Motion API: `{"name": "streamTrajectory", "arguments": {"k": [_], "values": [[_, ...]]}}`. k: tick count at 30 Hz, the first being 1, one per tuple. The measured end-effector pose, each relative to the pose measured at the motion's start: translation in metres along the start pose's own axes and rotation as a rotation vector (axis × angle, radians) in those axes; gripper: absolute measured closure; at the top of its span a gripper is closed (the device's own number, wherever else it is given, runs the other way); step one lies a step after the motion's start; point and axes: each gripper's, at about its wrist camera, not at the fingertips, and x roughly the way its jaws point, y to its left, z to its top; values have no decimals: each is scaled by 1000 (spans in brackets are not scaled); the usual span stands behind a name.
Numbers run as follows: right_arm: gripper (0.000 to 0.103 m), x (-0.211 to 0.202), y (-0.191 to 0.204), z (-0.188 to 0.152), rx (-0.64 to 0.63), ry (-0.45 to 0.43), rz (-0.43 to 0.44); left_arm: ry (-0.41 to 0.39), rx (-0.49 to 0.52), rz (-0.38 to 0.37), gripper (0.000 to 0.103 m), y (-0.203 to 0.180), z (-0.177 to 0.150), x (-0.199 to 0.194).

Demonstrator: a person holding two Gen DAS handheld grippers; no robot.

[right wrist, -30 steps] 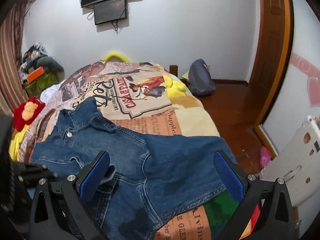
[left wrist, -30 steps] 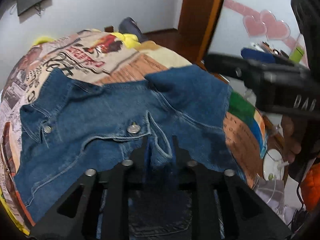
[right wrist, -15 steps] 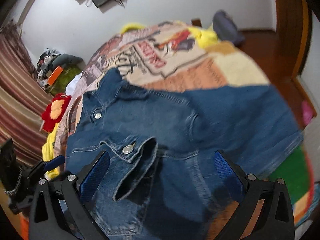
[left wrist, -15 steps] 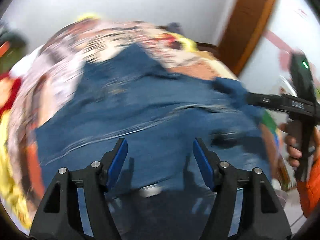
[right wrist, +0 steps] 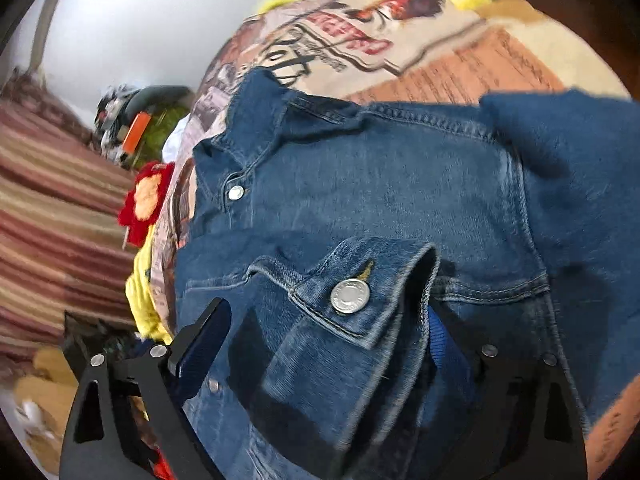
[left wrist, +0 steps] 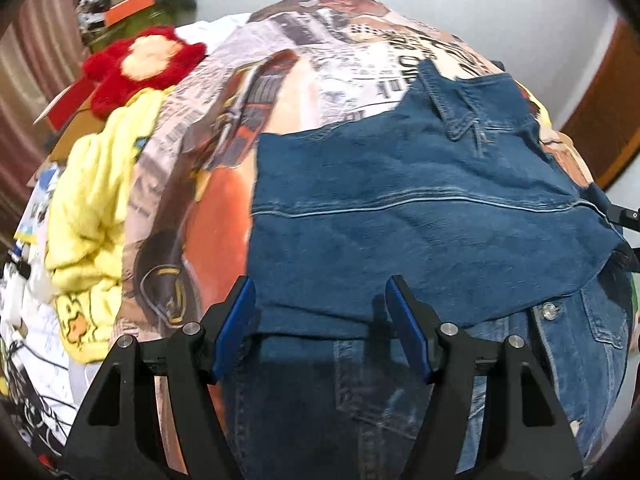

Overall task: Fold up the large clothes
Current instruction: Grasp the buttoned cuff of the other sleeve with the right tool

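Note:
A blue denim jacket [left wrist: 420, 208] lies on a bed with a printed newspaper-pattern cover [left wrist: 328, 56]. One side is folded over, with the collar at the far side. My left gripper [left wrist: 322, 324] is open and empty, its blue pads just above the jacket's near folded edge. In the right wrist view the jacket [right wrist: 380, 184] fills the frame. My right gripper [right wrist: 324, 344] is open around the buttoned sleeve cuff [right wrist: 352, 300], which lies between the jaws; they do not clamp it.
A yellow blanket [left wrist: 100, 208] and a red plush toy [left wrist: 140, 64] lie at the bed's left edge. Clutter and cables sit low left. A striped curtain [right wrist: 52, 216] hangs on the left. A wooden door frame [left wrist: 600, 128] stands at the right.
My left gripper let go of the jacket, opened and swung left over the folded panel. My right gripper dropped closer, and the sleeve cuff now sits between its jaws.

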Motion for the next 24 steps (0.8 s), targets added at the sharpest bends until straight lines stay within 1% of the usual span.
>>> {"name": "streamTrajectory", "arguments": {"k": [2, 4, 6, 10, 12, 14, 17, 19, 21, 24], "values": [[22, 1, -2, 2, 13, -17, -6, -1, -16, -1, 36, 3, -3, 0], [46, 0, -2, 3, 3, -27, -31, 1, -23, -7, 36, 4, -3, -1], [59, -3, -2, 4, -15, -28, -29, -6, -21, -4, 36, 5, 0, -3], [66, -14, 2, 8, -78, -51, -14, -28, -15, -6, 36, 2, 9, -6], [67, -26, 9, 12, -118, -86, -13, -39, -12, -14, 36, -1, 16, -10], [67, -39, 22, 17, -176, -127, -16, -63, -3, -22, 36, -5, 24, -16], [67, -59, 51, 23, -295, -204, -54, -94, 13, -29, 36, -11, 35, -22], [68, -71, 66, 27, -342, -233, -33, -109, 21, -39, 33, -14, 40, -23], [68, -80, 71, 32, -347, -250, -19, -113, 22, -57, 32, -16, 43, -21], [67, -91, 73, 36, -357, -296, -65, -91, 24, -89, 32, -21, 44, -10]]}}
